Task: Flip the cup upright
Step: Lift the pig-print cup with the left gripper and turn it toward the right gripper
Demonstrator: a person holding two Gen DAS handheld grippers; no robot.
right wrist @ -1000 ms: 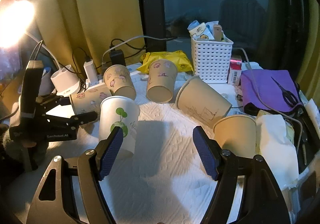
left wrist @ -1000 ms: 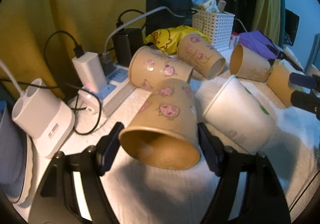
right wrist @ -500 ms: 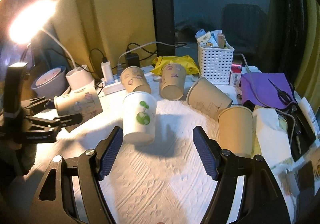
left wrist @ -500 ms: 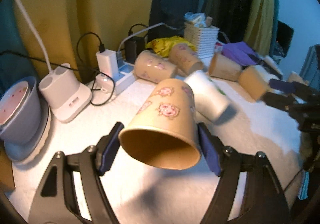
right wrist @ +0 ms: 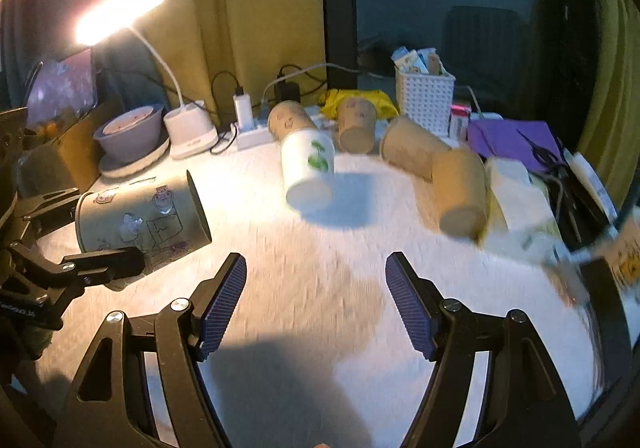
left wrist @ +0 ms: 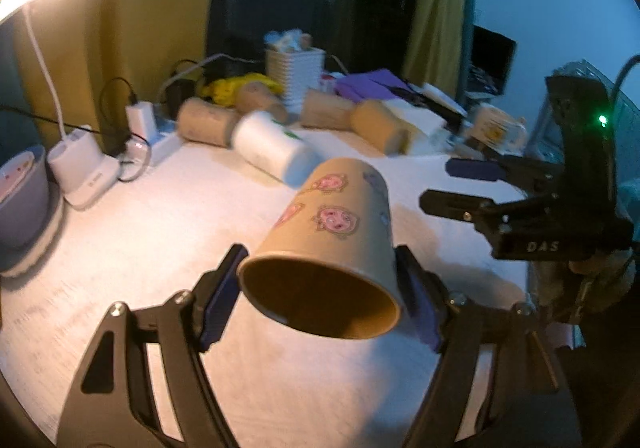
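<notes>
My left gripper is shut on a brown paper cup with pink pig pictures. I hold it on its side above the white cloth, its open mouth toward the camera. The same cup shows at the left of the right wrist view, clamped in the left gripper. My right gripper is open and empty over the cloth; it also shows at the right of the left wrist view.
A white cup with a green print and several brown cups lie on their sides farther back. A power strip, lamp base, bowl, white basket and purple folder line the back.
My left gripper has lifted the pig cup and drawn it back toward the front, away from the other cups. My right gripper has also pulled back and stayed open.
</notes>
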